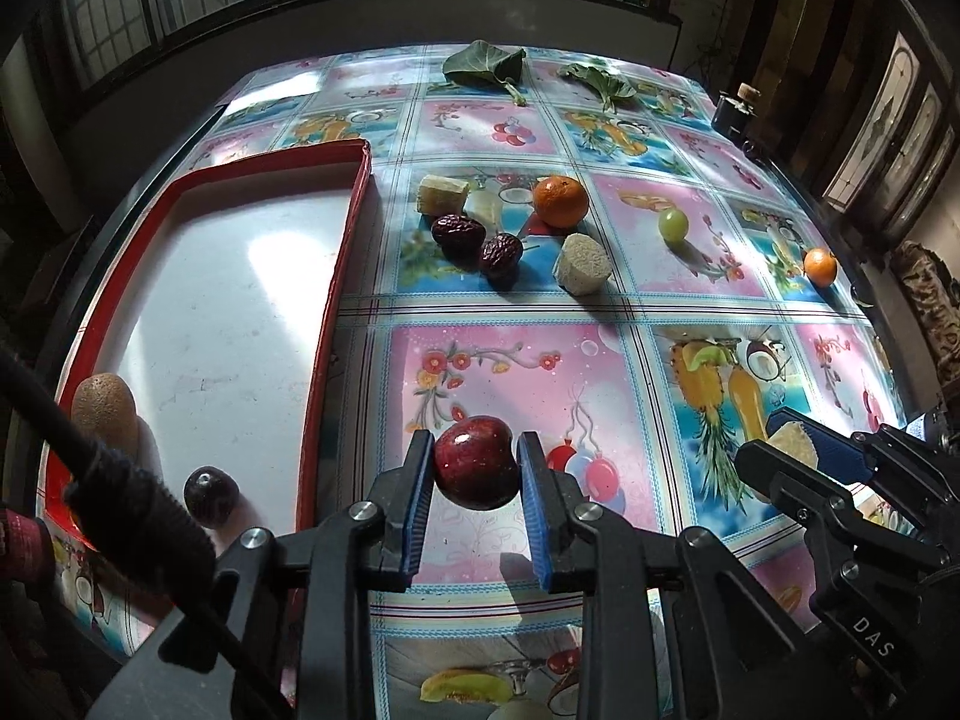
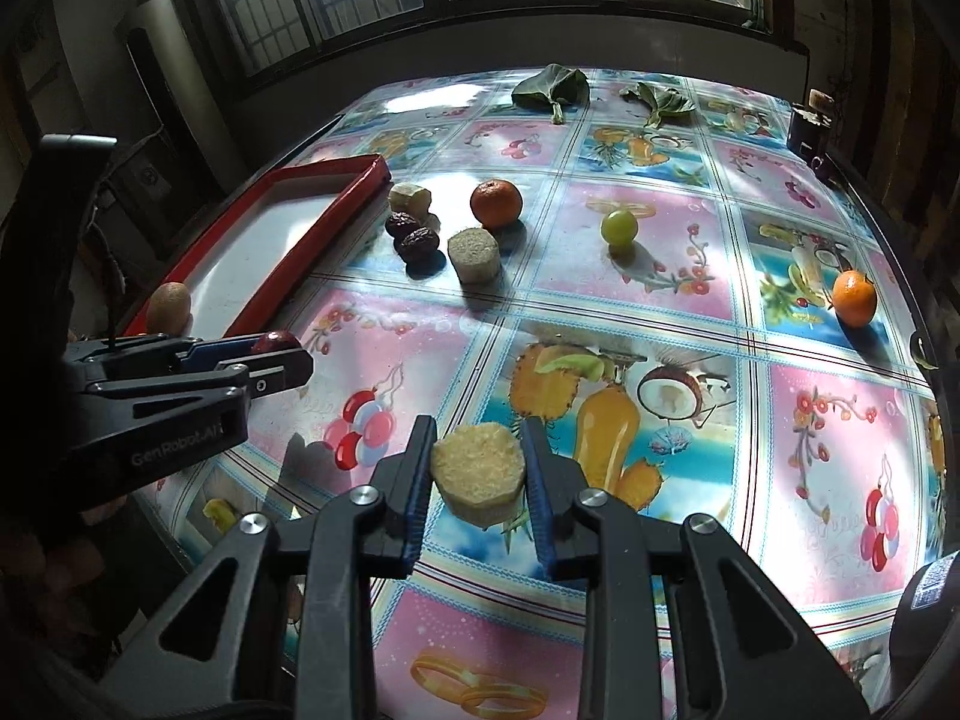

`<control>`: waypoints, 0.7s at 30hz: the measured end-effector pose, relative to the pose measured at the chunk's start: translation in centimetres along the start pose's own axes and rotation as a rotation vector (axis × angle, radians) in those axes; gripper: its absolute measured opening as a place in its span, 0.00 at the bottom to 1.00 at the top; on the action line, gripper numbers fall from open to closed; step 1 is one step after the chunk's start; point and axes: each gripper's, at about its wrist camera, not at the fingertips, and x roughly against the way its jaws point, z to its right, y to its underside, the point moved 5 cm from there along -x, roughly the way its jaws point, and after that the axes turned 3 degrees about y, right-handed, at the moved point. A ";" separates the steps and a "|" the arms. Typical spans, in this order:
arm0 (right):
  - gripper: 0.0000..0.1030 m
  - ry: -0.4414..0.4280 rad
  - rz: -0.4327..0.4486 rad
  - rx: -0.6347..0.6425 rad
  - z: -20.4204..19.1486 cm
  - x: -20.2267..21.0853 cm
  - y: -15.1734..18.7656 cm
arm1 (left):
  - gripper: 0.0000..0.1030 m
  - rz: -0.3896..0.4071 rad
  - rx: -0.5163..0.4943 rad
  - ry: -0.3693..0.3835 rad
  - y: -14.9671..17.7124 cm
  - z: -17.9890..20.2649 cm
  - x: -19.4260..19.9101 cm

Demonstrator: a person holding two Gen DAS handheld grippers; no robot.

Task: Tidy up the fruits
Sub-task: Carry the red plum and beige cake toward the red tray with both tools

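Note:
My left gripper (image 1: pixel 476 471) is shut on a glossy dark red fruit (image 1: pixel 474 468), held just above the tablecloth beside the red tray (image 1: pixel 336 276). My right gripper (image 2: pixel 478 471) is shut on a pale yellow fibrous cut chunk (image 2: pixel 478 480); this chunk (image 1: pixel 795 441) also shows in the right gripper (image 1: pixel 798 450) at the right of the left wrist view. In the tray lie a brown kiwi (image 1: pixel 107 414) and a dark plum (image 1: pixel 210 495). Further back lie two wrinkled dates (image 1: pixel 459 232), an orange (image 1: pixel 561 201), another cut chunk (image 1: pixel 581 264), a green grape (image 1: pixel 673 224) and a small orange (image 1: pixel 819 266).
The fruit-print tablecloth (image 1: pixel 510 372) covers the table. Two green leaves (image 1: pixel 483 63) lie at the far edge, a dark jar (image 1: pixel 733 111) stands at the far right corner. Another pale chunk (image 1: pixel 443 195) sits by the tray's far corner. A black cable (image 1: pixel 90 456) crosses the left.

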 end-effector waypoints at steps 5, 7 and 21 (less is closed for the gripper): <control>0.29 -0.012 0.006 0.010 -0.6 0.4 -0.2 | 0.26 0.021 0.012 -0.010 -0.1 -0.7 1.0; 0.29 -0.014 0.008 0.015 -0.9 0.5 -0.3 | 0.26 0.029 0.018 -0.013 -0.1 -1.0 1.3; 0.29 -0.028 0.020 0.034 -2.5 1.0 -0.8 | 0.26 0.065 0.065 -0.034 -0.2 -3.7 2.8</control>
